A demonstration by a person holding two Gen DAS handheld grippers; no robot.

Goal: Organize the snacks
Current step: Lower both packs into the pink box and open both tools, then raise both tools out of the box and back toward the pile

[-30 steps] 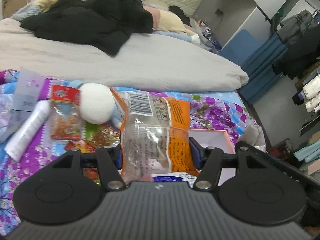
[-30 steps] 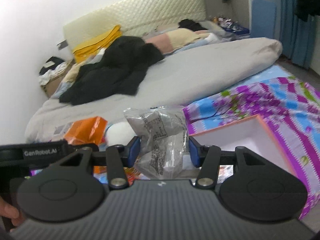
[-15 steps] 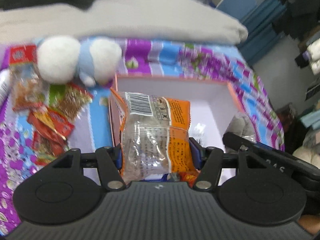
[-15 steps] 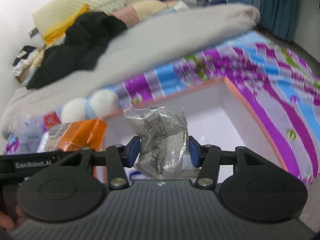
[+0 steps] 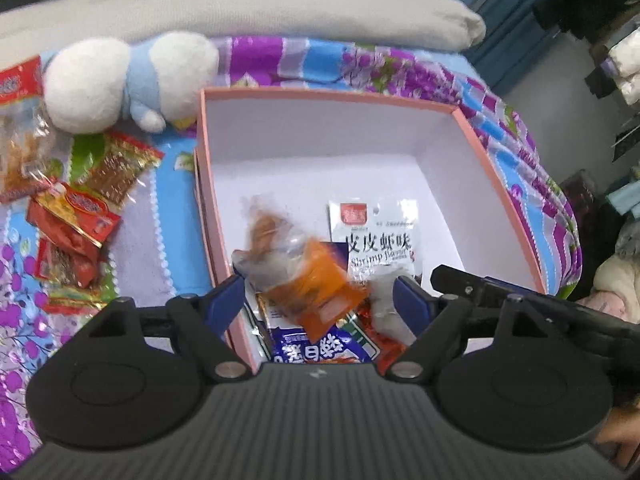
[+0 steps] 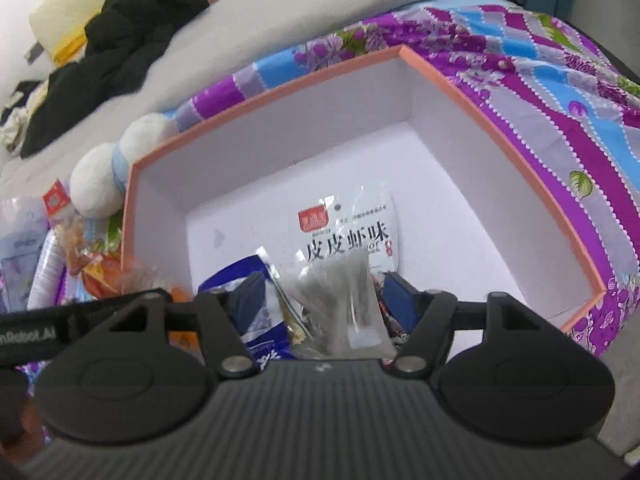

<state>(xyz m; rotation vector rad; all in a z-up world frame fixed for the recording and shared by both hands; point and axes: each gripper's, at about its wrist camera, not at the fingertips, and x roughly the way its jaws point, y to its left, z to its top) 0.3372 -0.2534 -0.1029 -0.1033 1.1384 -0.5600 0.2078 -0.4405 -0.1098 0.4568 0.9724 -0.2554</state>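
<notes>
nearest to me, my left gripper hangs over the near left corner of the pink box, its jaws opening; the orange packet sits blurred between the blue pads, loose, touching neither. my right gripper is over the same near end, jaws opening too, with the clear packet between the pads and no longer pinched as far as i can tell. under both lie a blue packet and a white shrimp packet flat on the box floor. past those the floor is bare right up to the far wall and the right wall, so the open room is at the far half; the near left wall stands just beside my left pad.

only the left view shows the loose red snacks on the patterned blanket outside the left wall, well clear of the box. the soft toy lies beyond the far left corner. only the right view shows the black clothes heaped on the grey bedding farther back.
</notes>
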